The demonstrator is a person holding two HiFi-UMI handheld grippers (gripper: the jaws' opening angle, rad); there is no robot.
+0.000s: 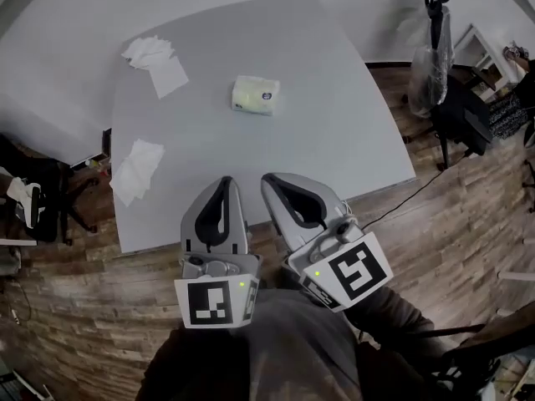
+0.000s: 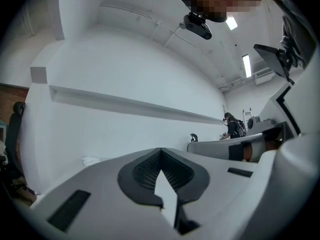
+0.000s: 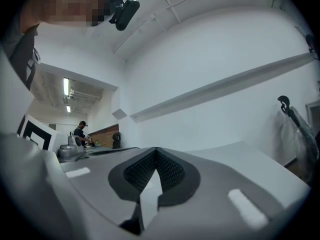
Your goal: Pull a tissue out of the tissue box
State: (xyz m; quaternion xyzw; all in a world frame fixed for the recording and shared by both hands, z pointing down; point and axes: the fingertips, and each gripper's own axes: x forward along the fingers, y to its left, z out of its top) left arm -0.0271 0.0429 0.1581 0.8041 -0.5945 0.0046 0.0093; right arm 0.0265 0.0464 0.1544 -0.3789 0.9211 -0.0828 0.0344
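Observation:
A small pale-yellow tissue box (image 1: 255, 95) lies toward the far middle of the grey table (image 1: 334, 132), with no tissue sticking up that I can make out. Both grippers hover side by side over the table's near edge, well short of the box. My left gripper (image 1: 224, 184) has its jaws together and holds nothing, and so does my right gripper (image 1: 272, 182). In the left gripper view the left gripper (image 2: 160, 152) has its tips meeting and points up at a white wall. The right gripper (image 3: 156, 151) looks the same in the right gripper view. The box shows in neither gripper view.
Loose white tissues lie at the far-left corner (image 1: 155, 60) and along the left edge (image 1: 137, 169) of the table. A plastic-wrapped stand (image 1: 430, 50) is at the back right, a dark chair (image 1: 38, 199) at the left, and a cable (image 1: 411, 194) runs across the wooden floor.

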